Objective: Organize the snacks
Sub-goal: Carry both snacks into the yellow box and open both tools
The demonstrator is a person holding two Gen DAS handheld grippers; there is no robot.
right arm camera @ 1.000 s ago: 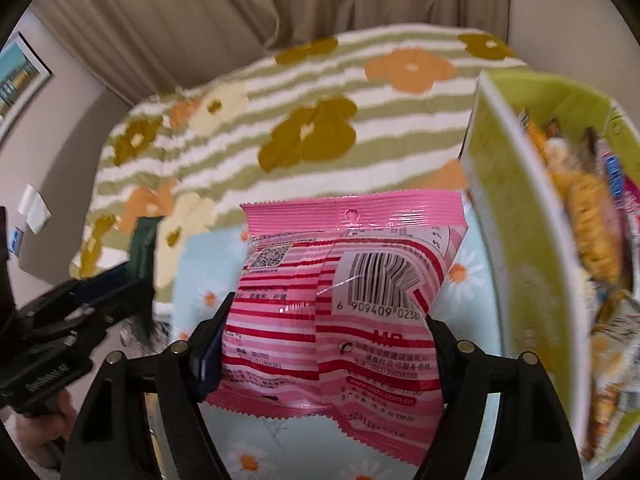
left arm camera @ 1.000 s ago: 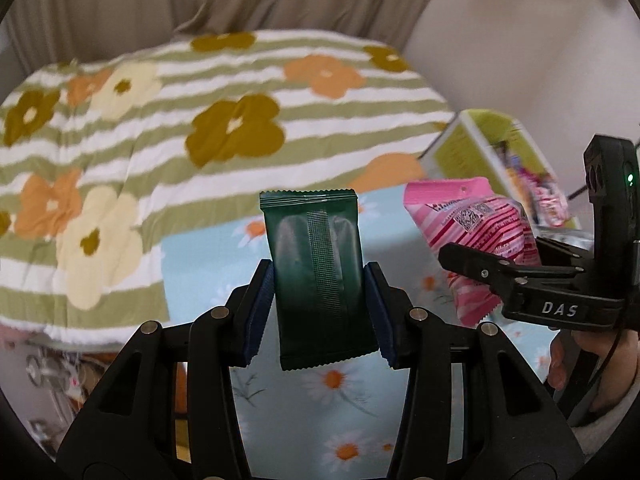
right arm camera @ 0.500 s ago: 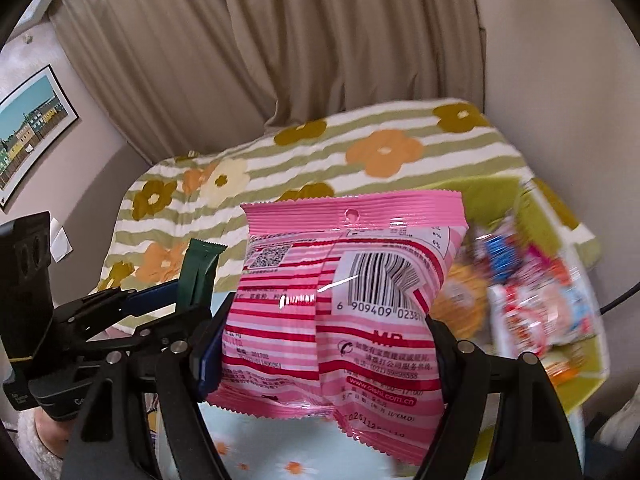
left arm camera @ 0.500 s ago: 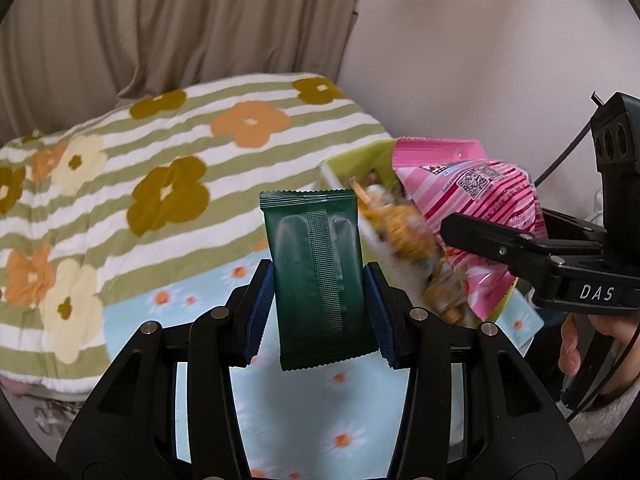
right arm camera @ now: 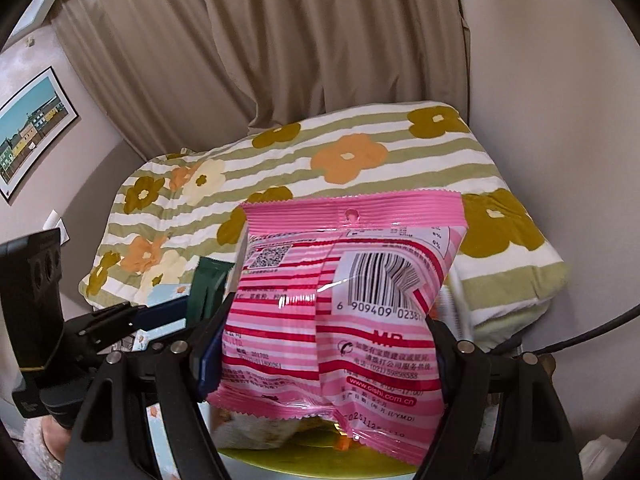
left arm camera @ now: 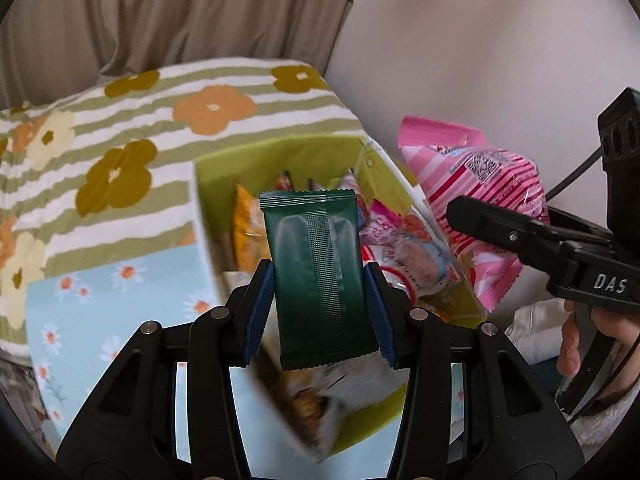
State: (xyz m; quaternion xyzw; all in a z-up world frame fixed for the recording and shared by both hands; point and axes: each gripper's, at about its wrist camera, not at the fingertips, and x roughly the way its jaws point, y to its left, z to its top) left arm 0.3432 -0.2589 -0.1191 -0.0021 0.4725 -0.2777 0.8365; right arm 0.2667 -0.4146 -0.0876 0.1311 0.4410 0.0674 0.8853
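- Beneath both grippers lies one striped, flower-printed bedspread (left arm camera: 168, 120), with one pale blue daisy cloth (left arm camera: 120, 288) spread over its near part; a second ago the bedspread filled the left view, now it sits off to the left.
- One lime-green snack box (left arm camera: 280, 152) full of packets stands on the blue cloth, now directly under the left gripper, where before it was only at the right edge.
- One pink striped packet (right arm camera: 340, 304) is clamped upright in the right gripper (right arm camera: 320, 344), beside and above the box's right wall.
- One dark green packet (left arm camera: 316, 276) is pinched upright in the left gripper (left arm camera: 318, 304), over the box's open top.
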